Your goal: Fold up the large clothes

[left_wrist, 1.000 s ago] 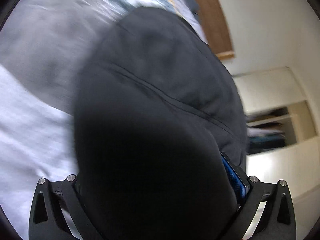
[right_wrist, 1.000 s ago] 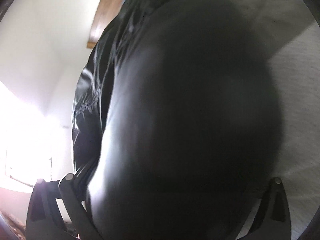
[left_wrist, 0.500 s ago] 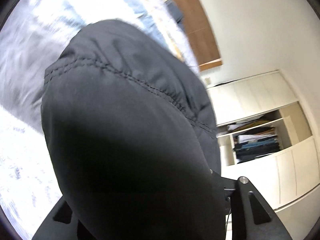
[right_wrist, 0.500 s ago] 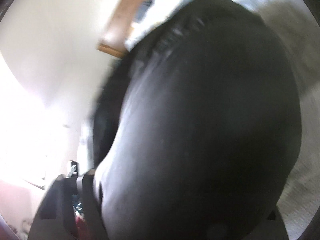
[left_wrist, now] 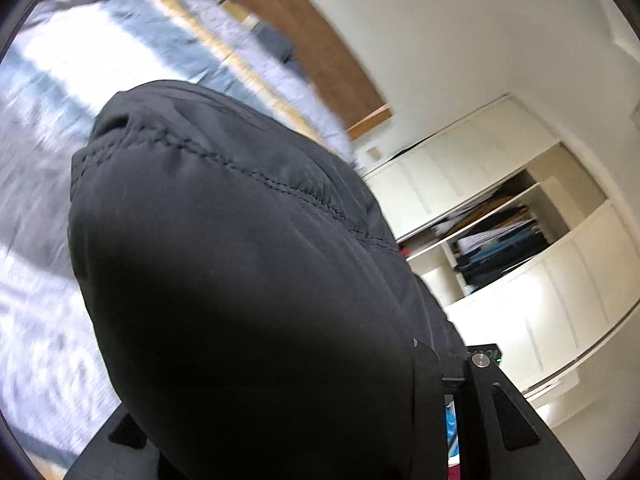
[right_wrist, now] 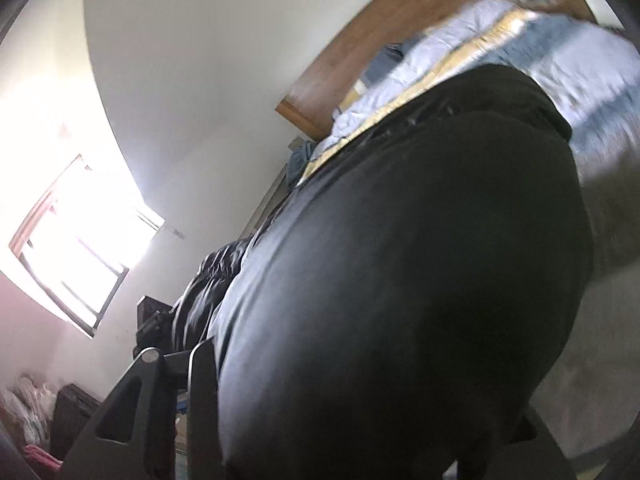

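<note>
A large black padded jacket (left_wrist: 248, 272) fills most of the left wrist view, bulging over my left gripper (left_wrist: 288, 432), which is shut on it; a stitched seam runs across the fabric. The same jacket (right_wrist: 400, 300) fills the right wrist view and hides most of my right gripper (right_wrist: 360, 420), which is shut on it. Only the outer finger frames show in each view. The jacket is lifted above the bed.
A bed with a blue, white and yellow quilt (left_wrist: 120, 40) lies beyond, with a wooden headboard (left_wrist: 320, 48). A cream wardrobe with open shelves (left_wrist: 500, 240) stands at the right. A bright window (right_wrist: 80, 232) is on the left wall.
Both grippers have tilted upward with the jacket, so more wall, headboard, wardrobe and window show. The jacket stays gripped in both.
</note>
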Motion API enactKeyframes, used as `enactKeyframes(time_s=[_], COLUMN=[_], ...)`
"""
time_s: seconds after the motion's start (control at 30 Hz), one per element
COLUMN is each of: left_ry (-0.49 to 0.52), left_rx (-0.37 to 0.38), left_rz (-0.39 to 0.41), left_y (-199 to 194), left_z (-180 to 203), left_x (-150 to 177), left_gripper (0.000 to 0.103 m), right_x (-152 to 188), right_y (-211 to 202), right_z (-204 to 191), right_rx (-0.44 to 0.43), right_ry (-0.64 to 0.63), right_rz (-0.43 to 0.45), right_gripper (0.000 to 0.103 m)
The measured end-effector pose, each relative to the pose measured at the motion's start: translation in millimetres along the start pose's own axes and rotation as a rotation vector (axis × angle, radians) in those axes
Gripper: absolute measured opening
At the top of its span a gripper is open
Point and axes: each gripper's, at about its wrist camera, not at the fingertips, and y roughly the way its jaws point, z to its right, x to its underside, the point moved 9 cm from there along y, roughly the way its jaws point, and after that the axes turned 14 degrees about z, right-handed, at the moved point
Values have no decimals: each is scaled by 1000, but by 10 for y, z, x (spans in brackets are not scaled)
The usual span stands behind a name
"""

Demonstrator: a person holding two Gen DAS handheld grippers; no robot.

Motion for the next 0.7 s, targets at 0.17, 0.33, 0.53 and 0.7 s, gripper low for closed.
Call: enactKeyframes(time_s=[0.17, 0.33, 0.53, 0.7], left_ry=[2, -35, 10, 114], left_rx=[-226, -316, -385, -461], left_rz=[-109, -87, -10, 28], left_y=[0, -184, -702, -1097], left_z=[-827, -1173, -1236, -1216], left_x=[450, 420, 195, 36], left_gripper=[41, 74, 86, 86], right_x=[597, 670, 425, 431], right_y=[-25, -169, -563, -770], right_z=[659, 1112, 1124, 946], right_rx=[149, 343, 395, 499], right_ry=[84, 90, 58, -42], right_rz=[-69, -77, -47, 20], right_gripper=[43, 73, 83, 84])
